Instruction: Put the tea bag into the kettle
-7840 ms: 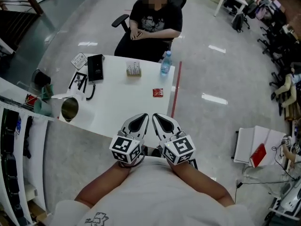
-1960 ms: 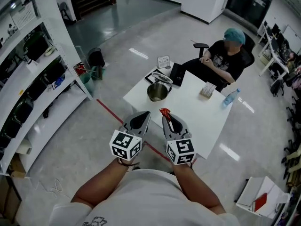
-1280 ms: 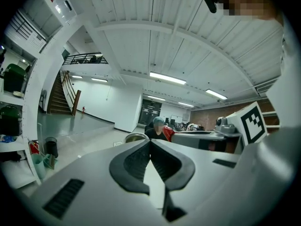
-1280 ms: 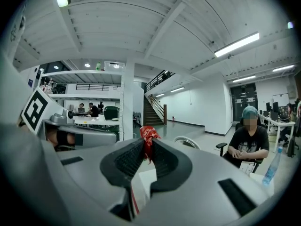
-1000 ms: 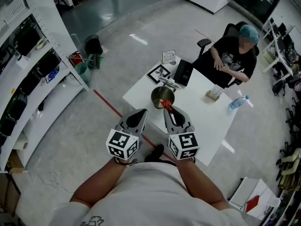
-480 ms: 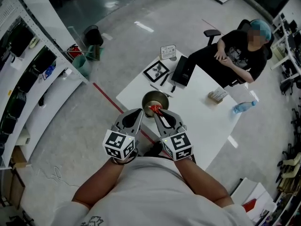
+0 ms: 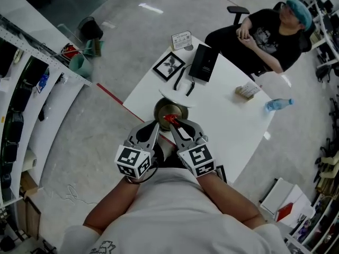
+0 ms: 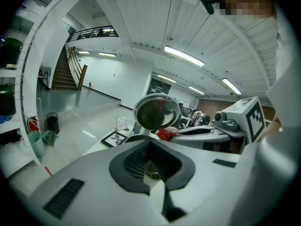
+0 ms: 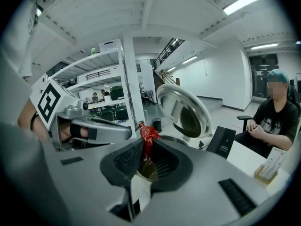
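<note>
A steel kettle (image 7: 165, 108) stands near the white table's (image 7: 233, 126) near edge with its round lid (image 7: 178, 96) tipped open. My right gripper (image 7: 174, 123) is shut on a red tea bag (image 7: 169, 118), which sticks out past the tips over the kettle's mouth. In the right gripper view the tea bag (image 9: 149, 134) is pinched between the jaws, with the open lid (image 9: 184, 109) just beyond. My left gripper (image 7: 153, 126) sits close beside it on the left, shut and holding nothing. The left gripper view shows the lid (image 8: 156, 111) and the tea bag (image 8: 164, 134).
A person (image 7: 265, 33) sits at the table's far side. On the table lie a black case (image 7: 203, 62), a framed picture (image 7: 169, 65), a card stand (image 7: 181, 39), a small box (image 7: 247, 91) and a water bottle (image 7: 279, 104). White shelving (image 7: 32, 89) runs along the left.
Both grippers have come closer to the table. The right gripper has carried the tea bag from short of the kettle to over its open mouth. The left gripper stays shut beside it.
</note>
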The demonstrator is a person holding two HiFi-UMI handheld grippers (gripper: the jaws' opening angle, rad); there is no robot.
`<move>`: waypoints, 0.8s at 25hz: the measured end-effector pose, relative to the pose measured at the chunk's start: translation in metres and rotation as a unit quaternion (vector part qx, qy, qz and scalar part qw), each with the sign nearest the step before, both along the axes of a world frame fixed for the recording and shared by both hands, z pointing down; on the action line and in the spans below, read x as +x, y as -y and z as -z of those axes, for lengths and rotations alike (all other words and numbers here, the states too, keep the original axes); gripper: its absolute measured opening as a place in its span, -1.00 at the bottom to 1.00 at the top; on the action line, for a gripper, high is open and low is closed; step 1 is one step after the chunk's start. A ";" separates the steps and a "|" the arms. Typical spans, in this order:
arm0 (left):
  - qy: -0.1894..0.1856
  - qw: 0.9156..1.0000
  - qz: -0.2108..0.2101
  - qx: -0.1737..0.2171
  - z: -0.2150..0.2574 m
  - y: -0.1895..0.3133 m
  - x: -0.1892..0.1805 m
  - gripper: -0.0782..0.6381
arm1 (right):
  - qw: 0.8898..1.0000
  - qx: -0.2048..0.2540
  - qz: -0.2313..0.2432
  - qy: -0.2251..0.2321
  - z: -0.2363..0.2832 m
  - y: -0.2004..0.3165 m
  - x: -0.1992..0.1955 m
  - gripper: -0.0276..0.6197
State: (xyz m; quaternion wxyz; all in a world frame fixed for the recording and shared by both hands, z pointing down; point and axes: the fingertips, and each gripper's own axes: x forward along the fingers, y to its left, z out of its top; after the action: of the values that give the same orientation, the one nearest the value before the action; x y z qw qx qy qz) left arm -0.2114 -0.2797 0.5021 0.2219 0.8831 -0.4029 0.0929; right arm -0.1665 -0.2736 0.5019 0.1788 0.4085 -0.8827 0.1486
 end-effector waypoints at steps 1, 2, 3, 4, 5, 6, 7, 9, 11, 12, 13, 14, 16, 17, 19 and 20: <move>0.001 1.000 -0.010 -0.002 -0.003 0.002 0.004 -0.76 | 1.000 -0.003 0.003 -0.003 -0.003 -0.001 -0.001 -0.75; 0.004 1.000 -0.018 -0.003 -0.006 0.003 0.007 -0.76 | 1.000 -0.004 0.006 -0.007 -0.006 -0.003 -0.003 -0.75; 0.006 1.000 -0.023 -0.004 -0.009 0.005 0.008 -0.76 | 1.000 -0.006 0.007 -0.011 -0.010 -0.004 -0.004 -0.75; 0.008 1.000 -0.025 -0.006 -0.013 0.006 0.009 -0.76 | 1.000 -0.010 0.006 -0.014 -0.013 -0.004 -0.004 -0.75; 0.008 1.000 -0.027 -0.010 -0.016 0.009 0.009 -0.76 | 1.000 -0.014 0.005 -0.016 -0.016 -0.003 -0.005 -0.75; 0.007 0.999 -0.029 -0.015 -0.020 0.011 0.010 -0.76 | 1.000 -0.018 0.005 -0.018 -0.018 -0.001 -0.005 -0.75; 0.005 0.999 -0.032 -0.020 -0.022 0.013 0.011 -0.76 | 1.000 -0.020 0.005 -0.022 -0.021 0.001 -0.005 -0.75; 0.002 0.999 -0.034 -0.027 -0.025 0.018 0.012 -0.76 | 0.999 -0.026 0.003 -0.027 -0.025 0.005 -0.004 -0.75; 0.000 0.999 -0.036 -0.033 -0.028 0.022 0.012 -0.76 | 0.999 -0.033 -0.002 -0.028 -0.029 0.008 -0.003 -0.74; -0.002 0.999 -0.034 -0.038 -0.030 0.024 0.011 -0.76 | 0.999 -0.037 -0.003 -0.028 -0.031 0.009 -0.003 -0.73; -0.005 0.999 -0.031 -0.043 -0.032 0.027 0.009 -0.76 | 0.999 -0.042 -0.003 -0.029 -0.034 0.010 -0.003 -0.70; -0.007 0.999 -0.027 -0.047 -0.035 0.029 0.007 -0.76 | 0.998 -0.048 -0.002 -0.030 -0.038 0.010 -0.004 -0.64; -0.006 0.998 -0.022 -0.051 -0.038 0.032 0.004 -0.76 | 0.998 -0.059 0.000 -0.030 -0.045 0.009 -0.004 -0.56; -0.006 0.998 -0.021 -0.052 -0.039 0.033 0.004 -0.76 | 0.998 -0.061 0.000 -0.030 -0.046 0.009 -0.004 -0.55; -0.006 0.998 -0.019 -0.055 -0.042 0.032 0.003 -0.76 | 0.998 -0.059 -0.002 -0.029 -0.046 0.010 -0.002 -0.51; -0.006 0.998 -0.018 -0.056 -0.043 0.031 0.003 -0.76 | 0.998 -0.058 -0.003 -0.029 -0.046 0.010 -0.002 -0.49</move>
State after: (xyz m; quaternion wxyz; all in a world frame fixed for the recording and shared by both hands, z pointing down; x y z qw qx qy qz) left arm -0.2080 -0.3103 0.5448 0.2716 0.8768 -0.3800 0.1139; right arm -0.1680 -0.2840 0.5478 0.2276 0.4038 -0.8658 0.1885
